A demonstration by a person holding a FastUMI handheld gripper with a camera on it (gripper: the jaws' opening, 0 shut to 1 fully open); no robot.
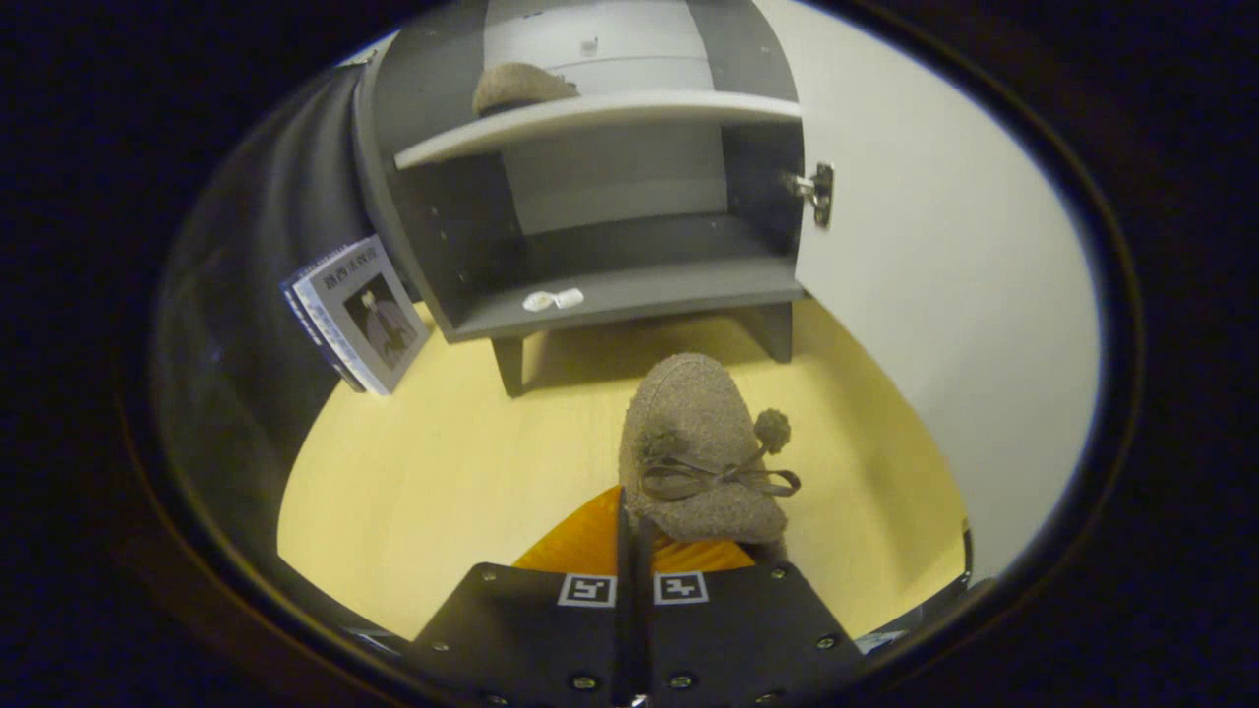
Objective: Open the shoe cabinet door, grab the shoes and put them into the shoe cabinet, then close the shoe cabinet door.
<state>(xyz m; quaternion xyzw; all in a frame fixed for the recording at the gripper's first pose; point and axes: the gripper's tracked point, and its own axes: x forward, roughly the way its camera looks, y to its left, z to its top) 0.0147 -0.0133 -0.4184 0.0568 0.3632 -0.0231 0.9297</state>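
Gripper view: claw (fingers together) pinches slipper edge.

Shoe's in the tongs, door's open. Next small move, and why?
Probably carry the shoe forward and up toward the cabinet's lower shelf. The tongs look shut on its rear edge, the door stands open, that shelf holds only a small white item, and the other shoe occupies the upper shelf.
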